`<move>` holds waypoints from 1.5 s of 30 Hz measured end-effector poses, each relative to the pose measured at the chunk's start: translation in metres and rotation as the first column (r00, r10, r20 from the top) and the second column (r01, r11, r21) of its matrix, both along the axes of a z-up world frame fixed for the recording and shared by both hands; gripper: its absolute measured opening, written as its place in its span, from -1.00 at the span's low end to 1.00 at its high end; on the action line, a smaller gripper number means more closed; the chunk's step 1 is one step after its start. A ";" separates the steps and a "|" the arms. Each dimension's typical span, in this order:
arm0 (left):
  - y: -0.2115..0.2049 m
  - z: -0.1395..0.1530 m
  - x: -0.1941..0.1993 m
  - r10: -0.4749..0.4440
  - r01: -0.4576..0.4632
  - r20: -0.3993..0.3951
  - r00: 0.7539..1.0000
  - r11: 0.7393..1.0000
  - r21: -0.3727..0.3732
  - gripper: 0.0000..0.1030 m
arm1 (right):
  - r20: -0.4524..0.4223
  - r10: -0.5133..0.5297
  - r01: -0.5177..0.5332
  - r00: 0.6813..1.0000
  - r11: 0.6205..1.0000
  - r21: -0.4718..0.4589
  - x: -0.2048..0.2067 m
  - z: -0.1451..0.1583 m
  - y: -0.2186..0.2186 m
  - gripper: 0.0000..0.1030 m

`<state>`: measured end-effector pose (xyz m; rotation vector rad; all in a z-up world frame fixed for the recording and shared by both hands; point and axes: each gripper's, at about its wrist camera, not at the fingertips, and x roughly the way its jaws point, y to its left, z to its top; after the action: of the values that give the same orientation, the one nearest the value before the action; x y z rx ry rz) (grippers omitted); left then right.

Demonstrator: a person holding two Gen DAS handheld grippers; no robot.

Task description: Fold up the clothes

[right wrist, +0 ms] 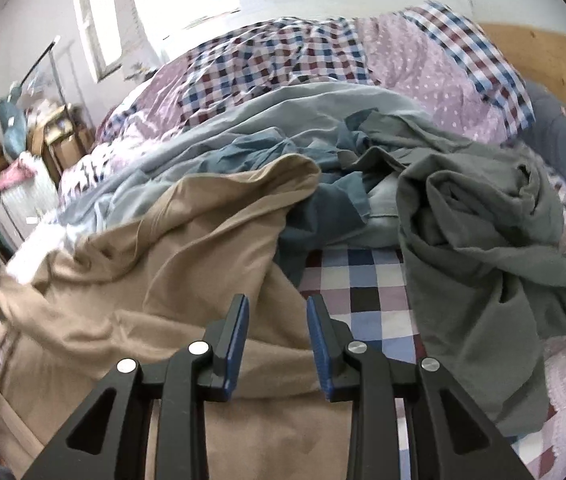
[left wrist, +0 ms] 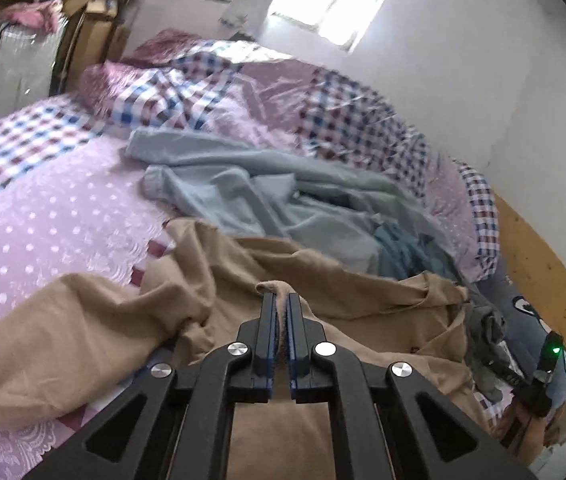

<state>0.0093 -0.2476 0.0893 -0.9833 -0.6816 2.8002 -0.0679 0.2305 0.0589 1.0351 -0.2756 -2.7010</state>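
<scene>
1. Left tongs (left wrist: 281,300) are clamped on a raised fold of the tan garment (left wrist: 83,336), the cloth pinched between the blue pads at lower centre of the left wrist view.
2. Right tongs (right wrist: 277,308) stand parted with nothing pressed between the pads; the tan garment (right wrist: 187,240) lies under and to the left of them.
3. Bare checked bedspread (right wrist: 367,280) shows just right of the right tongs, a narrow lane between the tan garment and the grey-green garment (right wrist: 483,240).
4. In the left view, the polka-dot lilac bed cover (left wrist: 43,216) lies flat and uncluttered at centre left.
5. Light blue garment (left wrist: 263,196) sprawls crumpled beyond the tan one, touching its far edge.
6. Soft, matte knit cloth, all in loose rumpled folds; a bunched checked quilt (left wrist: 347,112) runs along the wall (left wrist: 483,60) in the upper frame.
</scene>
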 end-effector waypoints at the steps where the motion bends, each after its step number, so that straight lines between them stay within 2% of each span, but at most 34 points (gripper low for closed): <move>1: 0.000 -0.003 -0.003 0.001 -0.001 0.016 1.000 1.000 -0.001 -0.93 | 0.003 -0.006 0.006 1.000 0.999 -0.034 -0.002 0.001 0.004 -0.30; 4: 0.005 -0.005 -0.009 0.004 -0.003 0.044 0.999 1.000 -0.022 -0.93 | 0.008 -0.026 0.026 1.000 0.995 -0.095 -0.013 0.005 0.014 -0.20; 5: 0.008 -0.004 -0.009 0.003 -0.002 0.043 0.999 0.999 -0.032 -0.93 | 0.002 -0.030 0.030 1.000 0.996 -0.088 -0.019 0.008 0.015 -0.17; 8: 0.010 -0.001 -0.010 0.004 -0.003 0.030 1.000 1.000 -0.025 -0.93 | -0.023 -0.004 0.005 1.000 0.999 0.034 -0.043 0.023 0.006 -0.16; 10: 0.007 0.000 -0.011 0.010 -0.009 0.035 0.999 1.000 -0.004 -0.93 | -0.010 0.052 -0.051 0.999 0.991 0.125 -0.063 0.032 -0.005 -0.16; 11: 0.006 0.001 -0.012 0.012 -0.012 0.036 0.999 1.000 0.004 -0.93 | 0.004 0.079 -0.079 0.997 0.987 0.140 -0.070 0.035 -0.010 -0.16; 14: 0.004 0.003 -0.015 0.020 -0.021 0.032 0.999 0.999 0.025 -0.93 | 0.087 0.125 -0.126 0.988 0.992 -0.001 -0.093 0.038 -0.011 -0.16; 17: 0.004 0.006 -0.017 0.025 -0.026 0.023 0.999 0.999 0.043 -0.93 | 0.170 0.121 -0.093 0.978 0.982 -0.162 -0.111 0.034 -0.010 -0.16; 19: 0.004 0.006 -0.019 0.026 -0.027 0.023 0.999 0.998 0.056 -0.93 | 0.201 0.111 -0.071 0.973 0.978 -0.194 -0.119 0.030 -0.014 -0.17; 20: 0.004 0.006 -0.019 0.027 -0.029 0.023 0.999 0.998 0.062 -0.93 | 0.213 0.106 -0.063 0.971 0.978 -0.200 -0.123 0.029 -0.016 -0.27; 21: 0.003 0.006 -0.020 0.029 -0.030 0.023 0.999 0.997 0.067 -0.93 | 0.225 0.101 -0.054 0.969 0.977 -0.206 -0.127 0.027 -0.019 -0.61; 23: 0.001 0.005 -0.021 0.032 -0.034 0.023 0.999 0.997 0.074 -0.93 | 0.248 0.079 -0.035 0.965 0.983 -0.179 -0.137 0.027 -0.025 -0.96; 31: -0.016 0.006 -0.021 0.085 -0.086 0.016 0.996 0.991 0.103 -0.93 | 0.191 0.024 0.009 0.981 0.986 -0.166 -0.198 0.073 -0.045 -0.97; 34: -0.022 0.006 -0.022 0.110 -0.112 0.027 0.994 0.988 0.104 -0.93 | 0.235 -0.003 0.028 0.972 0.994 -0.103 -0.219 0.074 -0.055 -0.87; 36: -0.024 0.004 -0.023 0.120 -0.124 0.043 0.992 0.988 0.095 -0.93 | 0.322 0.009 0.014 0.947 0.998 -0.069 -0.230 0.065 -0.060 -0.53; 37: -0.025 0.003 -0.024 0.126 -0.130 0.051 0.991 0.987 0.090 -0.93 | 0.333 0.016 0.008 0.943 0.997 -0.071 -0.227 0.064 -0.058 -0.46; 38: -0.026 0.002 -0.024 0.131 -0.135 0.059 0.990 0.987 0.086 -0.93 | 0.333 0.024 0.001 0.943 0.997 -0.075 -0.222 0.065 -0.056 -0.33; 41: -0.027 -0.001 -0.025 0.138 -0.143 0.075 0.988 0.986 0.080 -0.93 | 0.289 0.064 -0.039 0.955 0.995 -0.093 -0.199 0.074 -0.045 -0.13; 43: -0.028 -0.002 -0.025 0.140 -0.147 0.079 0.987 0.986 0.081 -0.93 | 0.258 0.084 -0.064 0.962 0.995 -0.083 -0.185 0.081 -0.037 -0.13; 45: -0.027 -0.002 -0.025 0.142 -0.149 0.080 0.987 0.986 0.079 -0.93 | 0.245 0.076 -0.072 0.967 0.997 -0.026 -0.178 0.083 -0.033 -0.13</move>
<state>-0.0155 -0.2744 0.0869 -1.0678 -0.9095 2.8417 -0.2459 0.1978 0.1414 1.3493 -0.2953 -2.4993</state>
